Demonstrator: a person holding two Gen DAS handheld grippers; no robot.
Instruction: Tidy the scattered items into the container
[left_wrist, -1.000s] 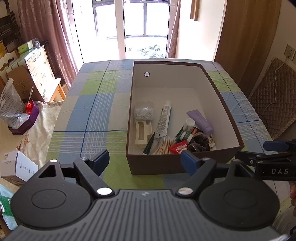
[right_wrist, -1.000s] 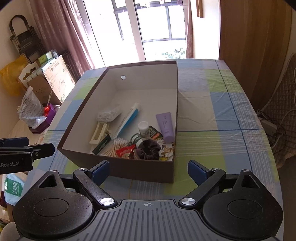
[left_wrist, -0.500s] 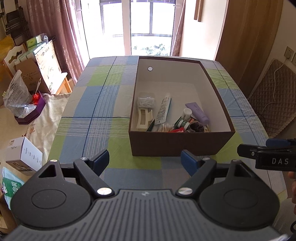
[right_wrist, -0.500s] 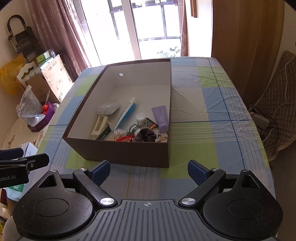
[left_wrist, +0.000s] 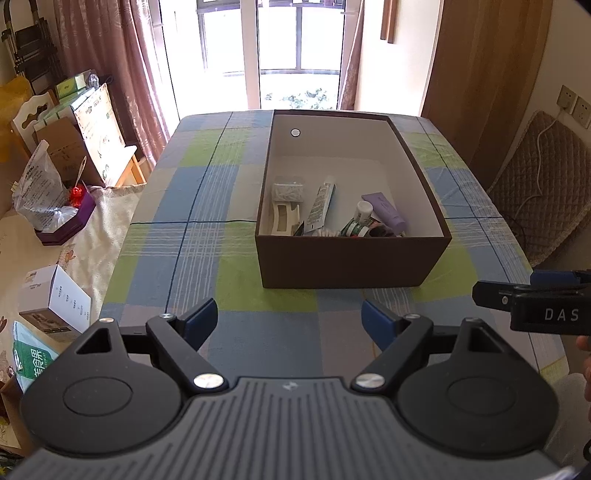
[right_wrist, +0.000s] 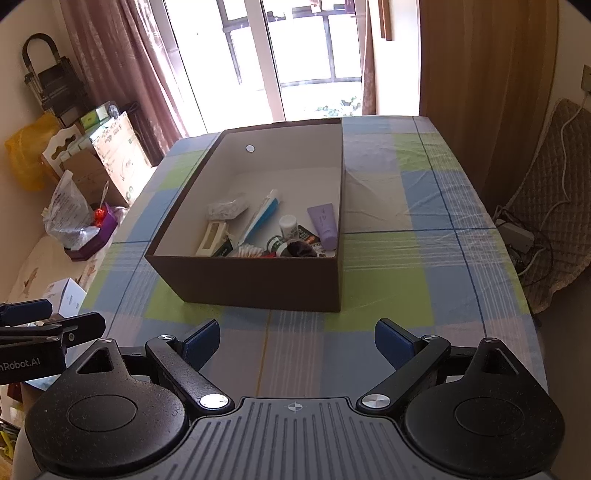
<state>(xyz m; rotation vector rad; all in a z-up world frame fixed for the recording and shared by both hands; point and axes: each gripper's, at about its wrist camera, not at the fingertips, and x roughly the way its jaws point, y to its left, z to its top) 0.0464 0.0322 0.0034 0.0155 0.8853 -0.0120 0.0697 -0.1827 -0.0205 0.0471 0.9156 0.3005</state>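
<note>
A brown box (left_wrist: 343, 264) (right_wrist: 266, 284) with a white inside stands on the checked tablecloth (left_wrist: 192, 258). In it lie a white-and-blue tube (left_wrist: 320, 206) (right_wrist: 262, 216), a purple tube (left_wrist: 386, 214) (right_wrist: 325, 223), a small white bottle (right_wrist: 289, 226), a bag of cotton swabs (left_wrist: 287, 191), a cream plastic piece (right_wrist: 212, 240) and other small items. My left gripper (left_wrist: 288, 321) is open and empty over the table's near end. My right gripper (right_wrist: 297, 338) is open and empty too, also short of the box.
The tablecloth (right_wrist: 406, 258) around the box carries no loose items in view. Cardboard boxes (left_wrist: 92, 136) and bags (left_wrist: 40, 192) crowd the floor on the left. A padded chair (right_wrist: 546, 206) with cables stands on the right. A window door is beyond the table.
Both grippers have drawn back from the box toward the near end of the table, so the box looks smaller and farther. Both stayed open and empty.
</note>
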